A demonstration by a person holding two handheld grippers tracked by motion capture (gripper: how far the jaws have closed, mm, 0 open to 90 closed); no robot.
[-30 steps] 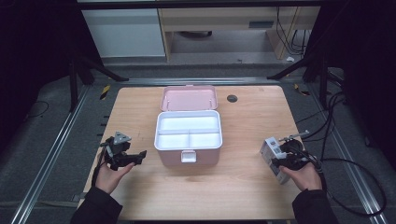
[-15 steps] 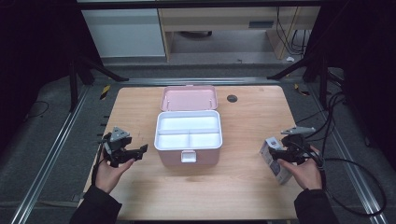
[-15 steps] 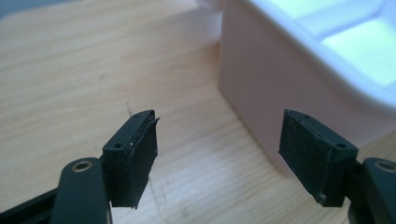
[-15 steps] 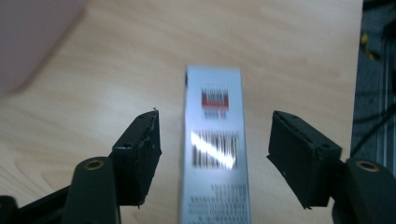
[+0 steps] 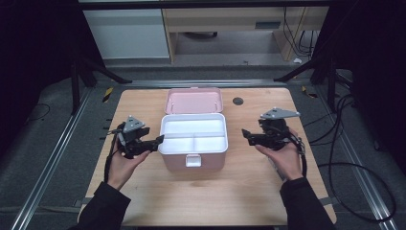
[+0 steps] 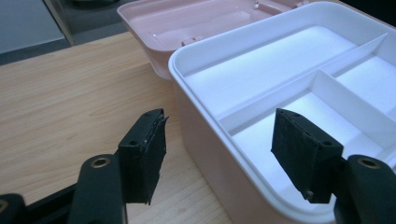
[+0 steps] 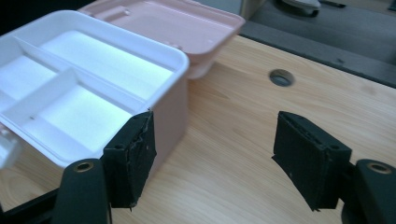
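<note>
A pink box (image 5: pixel 213 159) stands open at the middle of the wooden table (image 5: pixel 239 191), its lid (image 5: pixel 194 100) lying back behind it. A white divided tray (image 5: pixel 194 129) sits inside with nothing in it. My left gripper (image 5: pixel 159 139) is open at the box's left side. In the left gripper view its jaws straddle the tray rim (image 6: pixel 205 107), one over the table and one over the tray. My right gripper (image 5: pixel 245 133) is open a short way right of the box. In the right gripper view its left fingertip (image 7: pixel 135 154) sits close to the box's wall (image 7: pixel 170 121).
A white latch (image 5: pixel 193 160) sticks out from the box's front. A round dark hole (image 5: pixel 238 101) marks the table behind the right gripper. Cables (image 5: pixel 335 163) trail off the right side of the table. Bare wood lies in front of the box.
The right gripper has moved from the table's right edge forward and left toward the box. The left gripper has closed in on the box's left rim.
</note>
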